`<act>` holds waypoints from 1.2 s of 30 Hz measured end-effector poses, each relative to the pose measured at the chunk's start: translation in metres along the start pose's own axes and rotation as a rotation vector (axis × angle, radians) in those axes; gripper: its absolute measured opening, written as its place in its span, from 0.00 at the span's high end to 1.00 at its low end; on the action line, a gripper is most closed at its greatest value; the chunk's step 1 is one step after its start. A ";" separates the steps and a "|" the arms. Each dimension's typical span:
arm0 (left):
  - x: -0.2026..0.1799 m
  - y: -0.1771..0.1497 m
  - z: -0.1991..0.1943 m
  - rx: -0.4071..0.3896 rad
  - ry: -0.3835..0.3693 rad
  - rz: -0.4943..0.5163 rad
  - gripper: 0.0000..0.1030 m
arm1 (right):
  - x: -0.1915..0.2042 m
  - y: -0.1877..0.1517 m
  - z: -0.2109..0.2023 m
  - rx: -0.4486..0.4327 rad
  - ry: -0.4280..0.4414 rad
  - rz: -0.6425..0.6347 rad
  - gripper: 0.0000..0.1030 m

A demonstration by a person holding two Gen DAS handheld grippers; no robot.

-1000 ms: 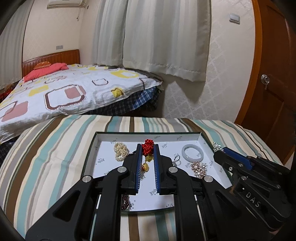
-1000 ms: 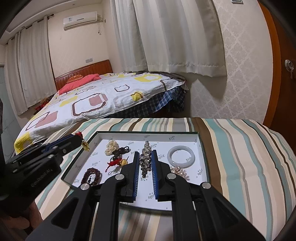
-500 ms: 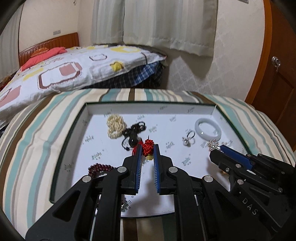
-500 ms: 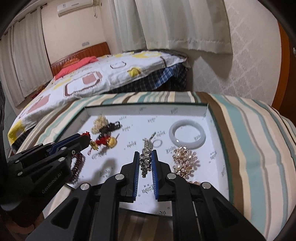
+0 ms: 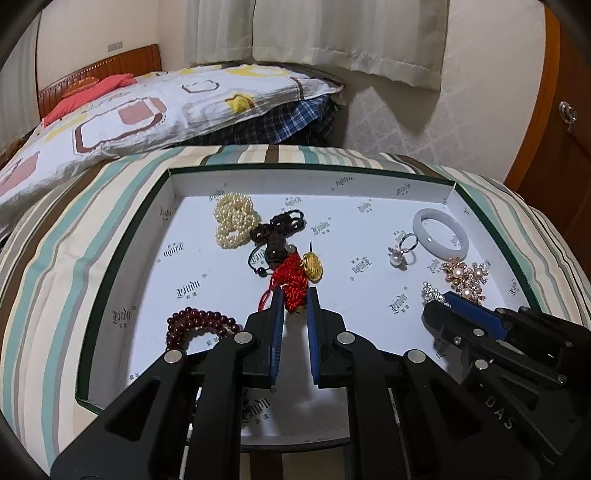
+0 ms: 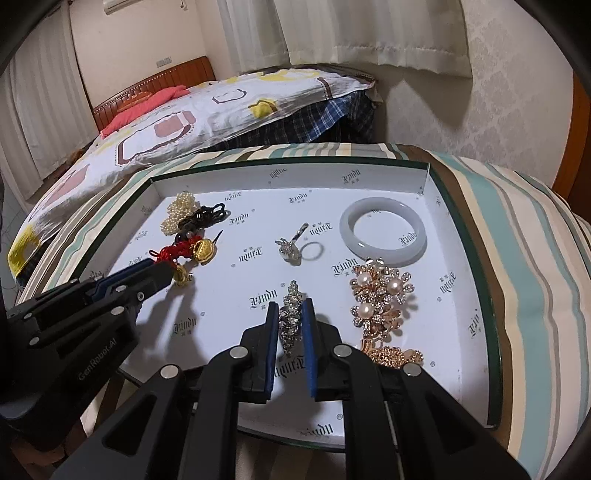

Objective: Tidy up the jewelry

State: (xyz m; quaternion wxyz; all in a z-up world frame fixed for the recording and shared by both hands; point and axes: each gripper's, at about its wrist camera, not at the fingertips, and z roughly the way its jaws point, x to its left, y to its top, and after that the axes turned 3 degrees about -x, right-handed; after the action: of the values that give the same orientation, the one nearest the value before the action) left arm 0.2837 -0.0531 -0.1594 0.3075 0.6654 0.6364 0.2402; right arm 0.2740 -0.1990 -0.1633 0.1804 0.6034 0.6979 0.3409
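The left black two-finger gripper with blue pads [image 5: 294, 301] reached forward and low, its jaws closed on a red knotted cord charm [image 5: 291, 282]. The right black gripper [image 6: 291, 315] angled down likewise, pinching a silver rhinestone brooch [image 6: 291, 317].

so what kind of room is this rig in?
A home bedroom, almost certainly. There is a made bed with a wooden headboard, drawn curtains and a wall air conditioner. The jewelry tray sits on a striped cloth, not a lab bench.
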 end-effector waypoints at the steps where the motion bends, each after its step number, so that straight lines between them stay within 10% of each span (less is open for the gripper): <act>1: 0.000 0.000 0.001 0.004 -0.002 -0.001 0.88 | -0.001 0.000 0.001 0.004 0.001 0.000 0.87; 36: 0.014 -0.007 -0.058 -0.094 0.090 -0.022 0.14 | -0.005 -0.007 -0.047 -0.074 -0.060 0.058 0.23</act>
State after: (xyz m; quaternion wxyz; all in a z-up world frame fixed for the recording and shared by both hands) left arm 0.2382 -0.0331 -0.1248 0.3122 0.6318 0.6448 0.2960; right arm 0.2389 -0.2157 -0.1359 0.2134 0.6263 0.6613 0.3533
